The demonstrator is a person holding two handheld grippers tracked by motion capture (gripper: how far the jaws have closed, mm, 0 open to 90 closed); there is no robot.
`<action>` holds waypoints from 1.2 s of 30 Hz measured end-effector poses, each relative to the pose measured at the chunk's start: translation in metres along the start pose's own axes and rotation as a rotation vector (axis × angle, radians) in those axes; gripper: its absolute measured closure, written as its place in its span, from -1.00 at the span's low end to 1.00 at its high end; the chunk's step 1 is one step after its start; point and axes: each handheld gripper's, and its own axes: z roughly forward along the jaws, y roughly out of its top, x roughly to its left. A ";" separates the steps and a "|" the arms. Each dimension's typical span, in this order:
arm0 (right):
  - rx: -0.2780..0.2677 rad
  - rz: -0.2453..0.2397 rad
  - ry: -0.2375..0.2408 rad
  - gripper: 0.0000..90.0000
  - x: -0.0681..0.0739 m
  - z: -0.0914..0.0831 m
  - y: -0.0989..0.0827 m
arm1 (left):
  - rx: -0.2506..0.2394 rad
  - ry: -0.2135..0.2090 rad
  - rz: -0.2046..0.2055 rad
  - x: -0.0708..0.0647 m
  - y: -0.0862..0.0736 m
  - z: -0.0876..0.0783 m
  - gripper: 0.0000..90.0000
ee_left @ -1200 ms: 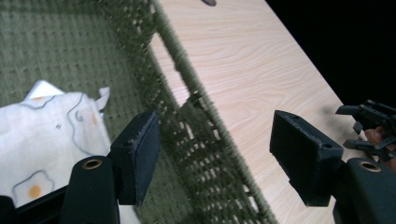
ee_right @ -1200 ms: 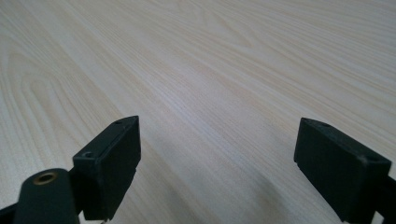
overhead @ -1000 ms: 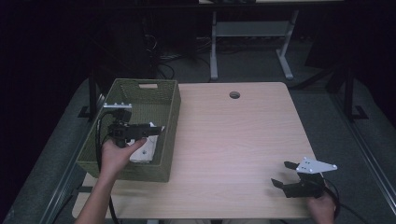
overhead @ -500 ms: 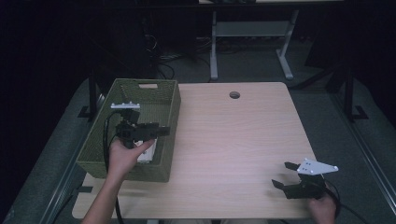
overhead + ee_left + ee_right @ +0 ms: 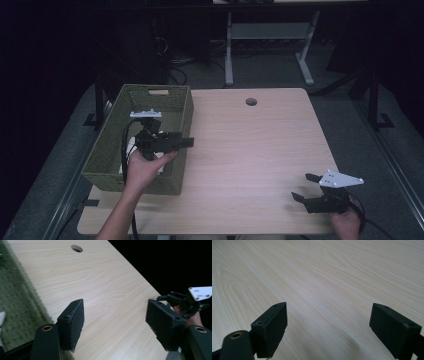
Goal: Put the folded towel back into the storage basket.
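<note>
High view: green woven basket [image 5: 112,150] at left edge of light wood table [image 5: 250,145], handle slot in far wall, white item [image 5: 131,146] lying inside, mostly hidden behind hand + gripper, so kind of item not readable. Left gripper [image 5: 187,142] held over basket's right wall, pointing right across tabletop, grey plate on top, cable looping down into basket; jaws apart, nothing between, not touching white item. Left hand [image 5: 142,167] wrapped round gripper body, forearm in from bottom. Right gripper [image 5: 305,187] low at near right corner of table, well apart from basket, jaws wide + empty, grey three-cornered plate on top, right hand [image 5: 347,222] at table edge behind it. Round cable hole [image 5: 251,102] near far edge, centre. Desk frame legs on dark floor beyond. Left gripper view [image 5: 115,322]: adds close look at pads, wide apart w/ bare wood grain between; basket weave [image 5: 17,305] along left side, sliver of white at left border; hole [image 5: 76,248] at top; other gripper w/ white plate [image 5: 185,301] far right past table edge against black. Right gripper view [image 5: 328,327]: jaws wide, empty, just above bare tabletop [image 5: 324,277], grain lines only, no basket here. Basket contents: seen from high view + edge of left gripper view; pad gap detail: gripper views.
</note>
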 end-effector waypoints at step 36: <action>-0.003 0.007 -0.003 -0.69 -0.003 -0.001 -0.002 | 0.025 -0.020 0.120 -0.066 -0.019 0.057 -0.31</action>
